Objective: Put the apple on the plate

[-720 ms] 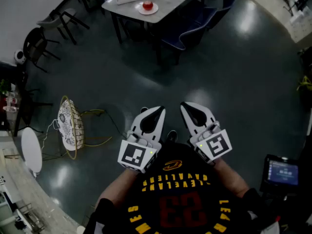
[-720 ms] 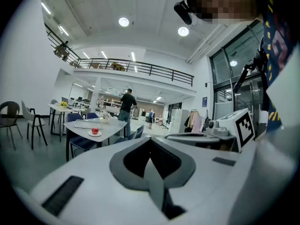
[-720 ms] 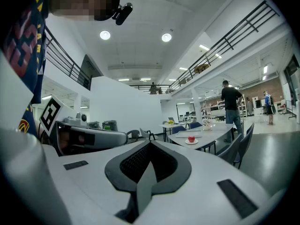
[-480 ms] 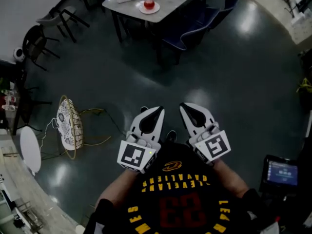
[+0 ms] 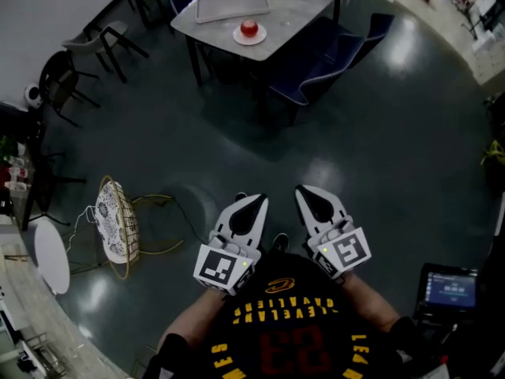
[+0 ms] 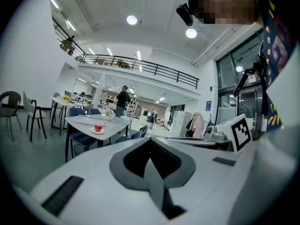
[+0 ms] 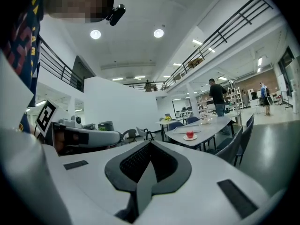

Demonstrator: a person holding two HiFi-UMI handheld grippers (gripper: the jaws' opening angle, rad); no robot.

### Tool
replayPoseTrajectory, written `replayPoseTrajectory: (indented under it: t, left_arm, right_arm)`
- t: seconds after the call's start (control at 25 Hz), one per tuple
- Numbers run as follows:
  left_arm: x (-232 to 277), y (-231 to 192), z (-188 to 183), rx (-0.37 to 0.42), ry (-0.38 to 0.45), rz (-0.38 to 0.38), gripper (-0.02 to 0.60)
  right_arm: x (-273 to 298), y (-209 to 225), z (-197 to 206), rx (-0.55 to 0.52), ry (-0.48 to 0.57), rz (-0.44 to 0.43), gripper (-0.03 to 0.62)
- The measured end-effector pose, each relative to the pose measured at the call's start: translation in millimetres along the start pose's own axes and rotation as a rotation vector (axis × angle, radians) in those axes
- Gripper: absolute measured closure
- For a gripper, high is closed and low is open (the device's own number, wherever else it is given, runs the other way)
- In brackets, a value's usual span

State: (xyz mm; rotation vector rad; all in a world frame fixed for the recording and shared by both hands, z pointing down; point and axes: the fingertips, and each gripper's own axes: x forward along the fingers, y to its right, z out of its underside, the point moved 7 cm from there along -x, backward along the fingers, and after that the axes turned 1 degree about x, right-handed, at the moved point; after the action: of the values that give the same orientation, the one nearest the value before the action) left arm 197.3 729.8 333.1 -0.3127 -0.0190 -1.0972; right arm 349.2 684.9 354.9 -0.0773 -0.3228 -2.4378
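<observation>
Nearest to us are the two grippers, held close in front of the person's dark shirt (image 5: pixel 276 330) and well above the floor (image 5: pixel 379 140). The left gripper (image 5: pixel 249 208) has its jaws pressed together, pad against pad, and nothing stands between them. The right gripper (image 5: pixel 314 204) is the same: jaws closed on each other and empty. Both point forward, side by side but apart from each other.

Between us and the furniture there is a wide stretch of dark, shiny floor. To the left on it stands a round wire chair (image 5: pixel 114 215). Further away come the blue chairs (image 5: pixel 319 58), pushed against the table.

On the grey tabletop (image 5: pixel 304 6), far from both grippers, we see the red apple (image 5: pixel 249 28). It already sits in the middle of the small white plate (image 5: pixel 239 37), near the front edge (both gripper views show it there too, very small). Just behind the plate lies a flat rectangular tray (image 5: pixel 233 5), which looks empty.

We judge that the goal of the task is already met: the apple is on the plate and no gripper touches it. As far as these views show, nothing is left to place.
</observation>
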Motion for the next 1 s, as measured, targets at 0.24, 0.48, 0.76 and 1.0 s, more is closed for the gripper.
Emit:
replayPoseTrajectory:
  t: [0.24, 0.48, 0.76, 1.0]
  left_arm:
    - [34, -64, -19, -0.046, -0.034, -0.011, 0.581]
    - [69, -131, -45, -0.035, 0.003, 0.048, 0.581]
    - [90, -193, -62, -0.063, 0.002, 0.077, 0.581]
    - [92, -238, -64, -0.081, -0.022, 0.026, 0.581]
  right_arm:
    - [63, 24, -10, -0.011, -0.046, 0.035, 0.588]
    - [132, 36, -25, 0.005, -0.08, 0.075, 0.588]
    - [194, 46, -35, 0.012, -0.103, 0.117, 0.588]
    - [228, 49, -37, 0.044, -0.123, 0.149, 0.588]
